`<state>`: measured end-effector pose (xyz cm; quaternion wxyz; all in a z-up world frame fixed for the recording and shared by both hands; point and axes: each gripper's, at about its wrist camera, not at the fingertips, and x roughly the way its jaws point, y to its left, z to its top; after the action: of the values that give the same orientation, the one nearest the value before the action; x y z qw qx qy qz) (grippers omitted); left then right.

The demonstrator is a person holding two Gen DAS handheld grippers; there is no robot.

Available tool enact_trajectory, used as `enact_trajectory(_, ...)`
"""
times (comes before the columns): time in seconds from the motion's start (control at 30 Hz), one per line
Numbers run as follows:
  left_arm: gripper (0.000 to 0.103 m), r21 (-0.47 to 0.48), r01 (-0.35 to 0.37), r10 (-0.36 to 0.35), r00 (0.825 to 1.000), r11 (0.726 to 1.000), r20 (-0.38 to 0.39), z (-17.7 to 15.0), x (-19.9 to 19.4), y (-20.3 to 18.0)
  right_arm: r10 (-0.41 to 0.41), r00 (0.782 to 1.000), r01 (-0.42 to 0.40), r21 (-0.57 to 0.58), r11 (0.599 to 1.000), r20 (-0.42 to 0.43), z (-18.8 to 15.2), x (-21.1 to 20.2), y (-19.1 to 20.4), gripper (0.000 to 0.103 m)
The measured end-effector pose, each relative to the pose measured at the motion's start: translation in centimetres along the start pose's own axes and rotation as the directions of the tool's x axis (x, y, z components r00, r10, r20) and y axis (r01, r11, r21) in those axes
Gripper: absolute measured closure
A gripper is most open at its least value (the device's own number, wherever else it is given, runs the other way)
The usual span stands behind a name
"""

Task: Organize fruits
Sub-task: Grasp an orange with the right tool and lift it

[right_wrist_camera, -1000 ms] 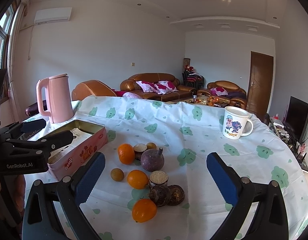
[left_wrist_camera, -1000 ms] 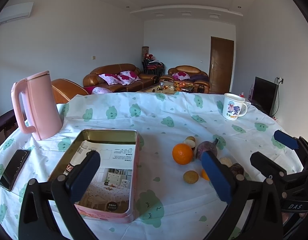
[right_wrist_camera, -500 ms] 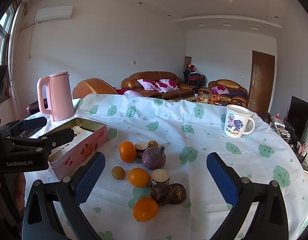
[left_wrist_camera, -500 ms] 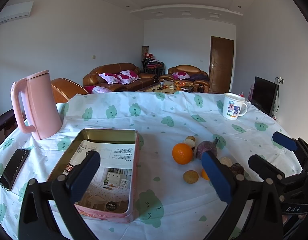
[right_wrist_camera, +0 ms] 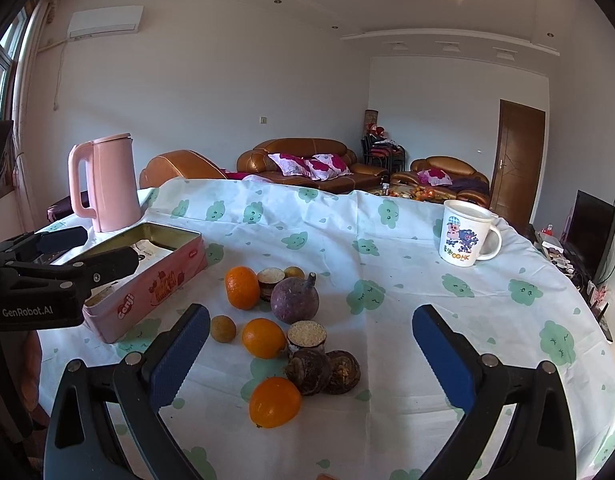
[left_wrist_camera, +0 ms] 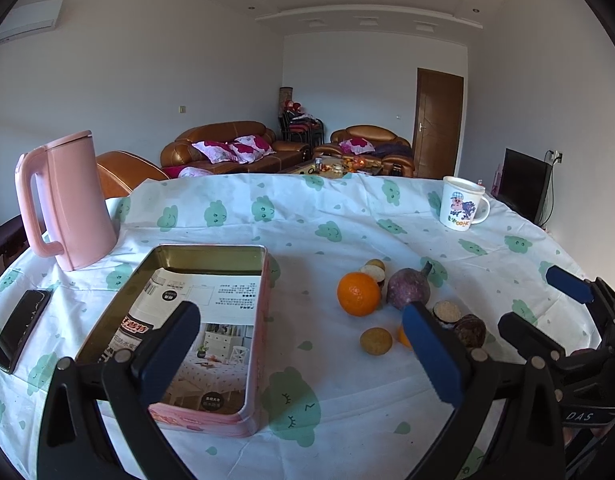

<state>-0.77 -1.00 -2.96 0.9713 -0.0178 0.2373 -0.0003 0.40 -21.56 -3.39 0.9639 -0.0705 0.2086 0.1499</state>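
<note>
Left wrist view: we see the left gripper [left_wrist_camera: 299,356] with jaws wide, empty, above the open pink tin [left_wrist_camera: 211,364]. An orange [left_wrist_camera: 358,294] and a purple bulb [left_wrist_camera: 408,290] lie right of the tin on the tablecloth [left_wrist_camera: 307,216].

Right wrist view: we see the right gripper [right_wrist_camera: 307,356] with jaws wide, empty, over the fruit pile; the nearest orange [right_wrist_camera: 274,402] touches a brown corm [right_wrist_camera: 308,372]. The mug [right_wrist_camera: 465,238] stands well apart.

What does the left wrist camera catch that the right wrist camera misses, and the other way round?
Only the left wrist view shows the phone lying flat on the cloth and the printed sheet lining the tin's floor. Only the right wrist view shows the nearest orange and the tin's lettered pink side. Both show the pink kettle, the cartoon mug, the purple round fruit and both open, empty grippers: left gripper, right gripper.
</note>
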Motion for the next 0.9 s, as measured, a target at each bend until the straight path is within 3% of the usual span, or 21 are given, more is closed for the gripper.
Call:
enact_trajectory(0.23,0.0,0.021,0.041,-0.04,0.998,0.999,-0.048,-1.4,1.1,-1.6,0.08,0.994,-0.079,0.015,0.997,-0.079,-3.5,0.8,-0.3,0.006)
enact_trajectory(0.3,0.0,0.034,0.039,-0.038,0.998,0.999,-0.047,-1.5,1.1,-1.9,0.114,0.987,-0.114,0.013,0.993,-0.113,-3.6,1.4,0.2,0.025)
enact_trajectory(0.43,0.0,0.031,0.049,-0.047,0.997,0.998,-0.055,-1.4,1.3,-1.8,0.136,0.978,-0.137,0.008,0.991,-0.158,-3.9,2.5,1.0,0.031)
enact_trajectory(0.57,0.0,0.03,0.06,-0.058,0.996,0.998,-0.075,-1.6,1.8,-1.8,0.158,0.965,-0.155,0.031,0.987,-0.207,-4.2,3.7,1.1,0.052)
enact_trajectory(0.67,0.0,0.03,0.073,-0.07,0.994,0.997,-0.078,-1.7,1.9,-2.0,0.178,0.961,-0.171,0.053,0.984,-0.211,-4.4,4.0,0.9,0.056)
enact_trajectory(0.7,0.0,0.031,0.076,-0.073,0.994,0.997,-0.078,-1.7,1.9,-2.1,0.194,0.959,-0.186,0.058,0.981,-0.208,-4.4,3.9,0.8,0.065)
enact_trajectory(0.9,0.002,0.023,0.119,-0.116,0.988,0.993,-0.098,-1.6,2.4,-2.9,0.21,0.961,-0.202,0.063,0.977,-0.179,-4.5,2.6,0.2,0.067)
